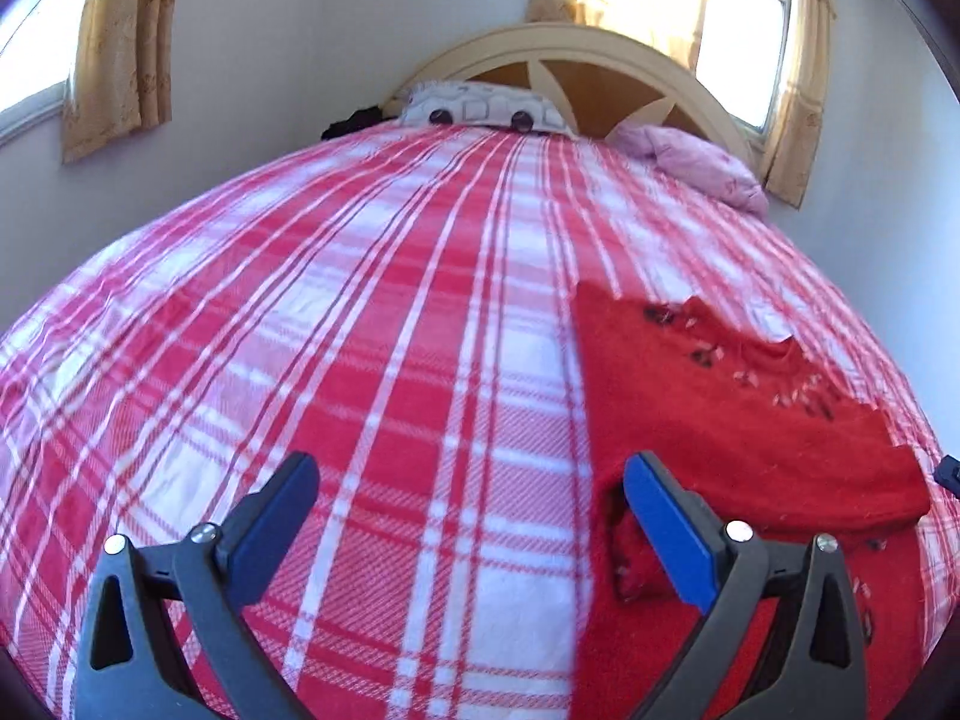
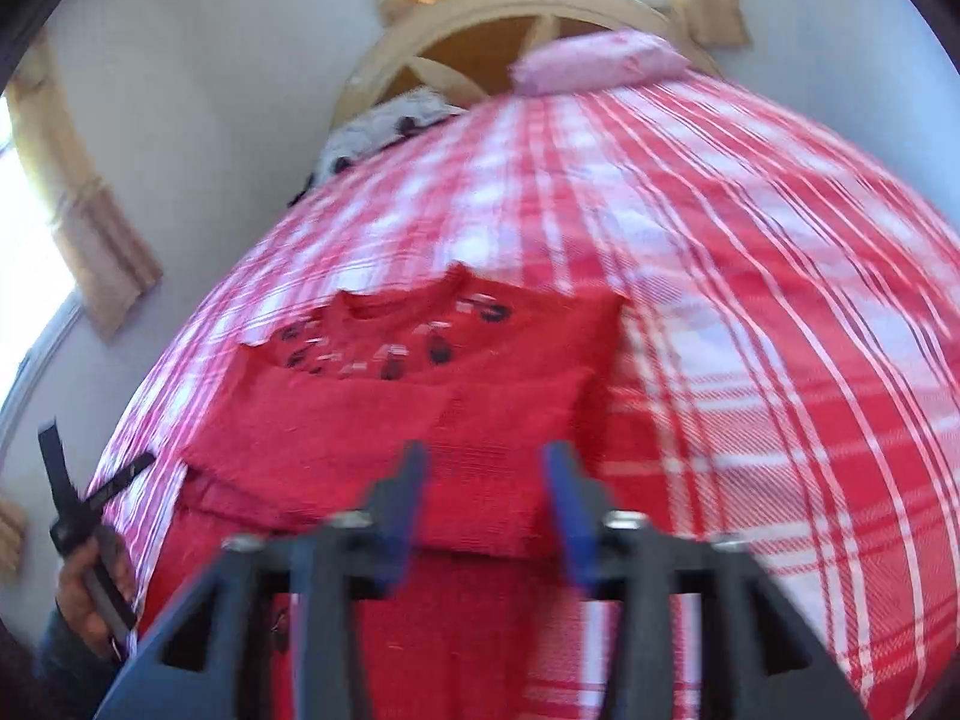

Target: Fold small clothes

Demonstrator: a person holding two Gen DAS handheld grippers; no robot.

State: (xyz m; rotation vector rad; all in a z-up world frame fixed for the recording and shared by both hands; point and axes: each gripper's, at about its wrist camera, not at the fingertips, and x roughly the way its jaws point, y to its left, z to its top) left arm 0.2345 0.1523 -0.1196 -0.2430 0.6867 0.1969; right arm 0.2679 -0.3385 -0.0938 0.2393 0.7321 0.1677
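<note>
A red knit sweater (image 1: 732, 420) with a dark and pale pattern round its neck lies on the red-and-white plaid blanket (image 1: 372, 324). In the left wrist view my left gripper (image 1: 471, 471) is wide open over bare blanket, and its right finger (image 1: 666, 528) overlaps the sweater's left edge. In the blurred right wrist view the sweater (image 2: 360, 432) lies with its sleeves folded across the chest. My right gripper (image 2: 486, 459) hovers over its lower part, jaws apart with nothing pinched between them. A person's hand (image 2: 84, 594) shows at the lower left.
At the bed's head there are a white patterned pillow (image 1: 480, 108) and a pink pillow (image 1: 696, 162) against a curved wooden headboard (image 1: 606, 60). Curtained windows (image 1: 744, 42) flank the bed. A wall (image 1: 78, 210) runs close along the bed's left side.
</note>
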